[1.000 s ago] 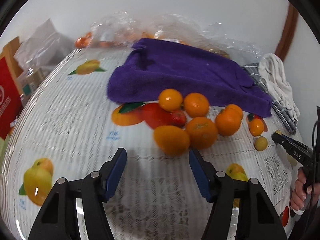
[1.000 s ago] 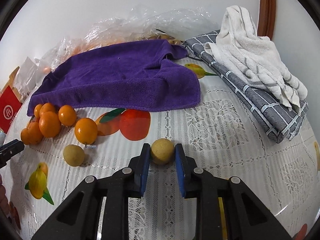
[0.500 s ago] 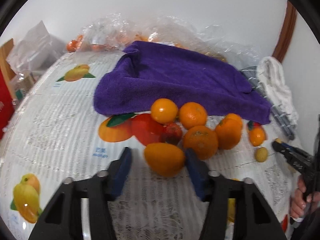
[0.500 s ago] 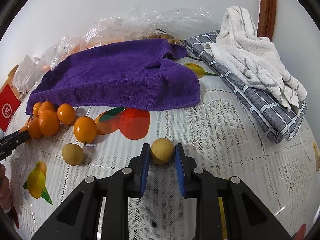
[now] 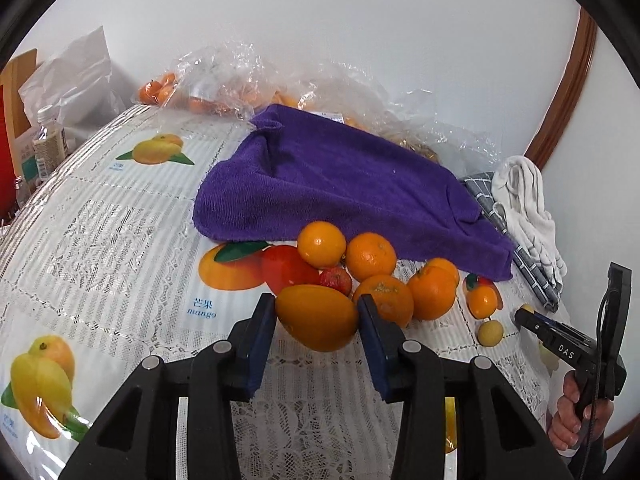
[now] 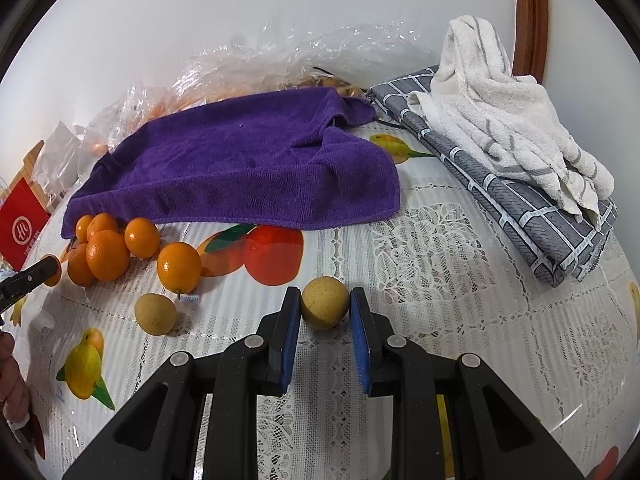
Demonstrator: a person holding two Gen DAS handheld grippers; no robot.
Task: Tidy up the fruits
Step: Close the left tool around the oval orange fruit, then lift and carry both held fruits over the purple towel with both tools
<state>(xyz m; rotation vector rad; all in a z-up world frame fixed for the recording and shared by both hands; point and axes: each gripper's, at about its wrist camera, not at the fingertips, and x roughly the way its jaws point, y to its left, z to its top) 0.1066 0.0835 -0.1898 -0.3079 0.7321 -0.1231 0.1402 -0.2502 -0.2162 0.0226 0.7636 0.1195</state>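
Observation:
In the left wrist view my left gripper is shut on an oval orange mango at the near edge of a cluster of oranges, with a small red strawberry behind it. In the right wrist view my right gripper is shut on a small tan round fruit on the tablecloth. A second tan fruit lies to its left, near a lone orange. The right gripper also shows in the left wrist view.
A purple towel lies behind the oranges. Crinkled plastic bags with more fruit sit by the wall. A grey checked cloth with a white towel on it lies at the right. A red box stands at the left.
My left gripper moved forward to the mango and closed its fingers onto it. My right gripper stayed shut on the tan fruit and barely moved.

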